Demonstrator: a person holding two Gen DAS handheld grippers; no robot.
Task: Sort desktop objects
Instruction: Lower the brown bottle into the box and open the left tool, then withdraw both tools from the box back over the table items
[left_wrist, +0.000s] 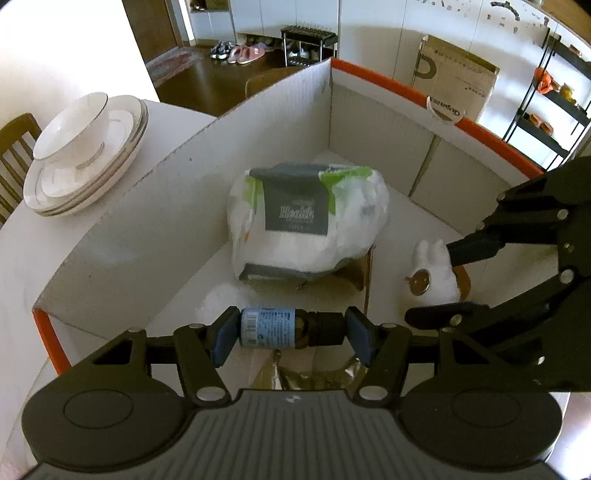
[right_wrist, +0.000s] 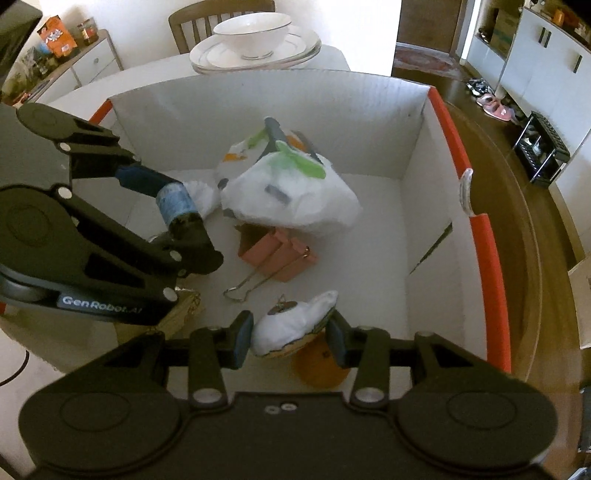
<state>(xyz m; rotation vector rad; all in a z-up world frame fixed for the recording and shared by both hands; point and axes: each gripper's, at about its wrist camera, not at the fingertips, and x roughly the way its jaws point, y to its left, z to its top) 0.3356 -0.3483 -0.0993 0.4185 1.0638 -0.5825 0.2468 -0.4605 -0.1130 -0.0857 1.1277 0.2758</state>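
Both grippers over the white box (right_wrist: 417, 147). Left gripper (left_wrist: 291, 330) clamps a small blue-label bottle (left_wrist: 267, 327) end to end. Right gripper (right_wrist: 290, 338) has the white plush toy (right_wrist: 291, 325) between its pads, contact unclear. Plastic bag (right_wrist: 295, 192) and pink binder clips (right_wrist: 277, 258) lie on the box floor.

A white cardboard box (right_wrist: 369, 122) edged in orange is seen holding a white plastic bag (left_wrist: 306, 218) printed with green patches and a grey label. A small bottle (left_wrist: 267, 327) with a pale blue label and dark cap is shown beside a white plush toy (right_wrist: 291, 325), pink binder clips (right_wrist: 277, 254) and an orange object (right_wrist: 317, 369). White dishes (left_wrist: 85, 155) rimmed in thin silver lines are stacked on the white table (left_wrist: 166, 118), far left.
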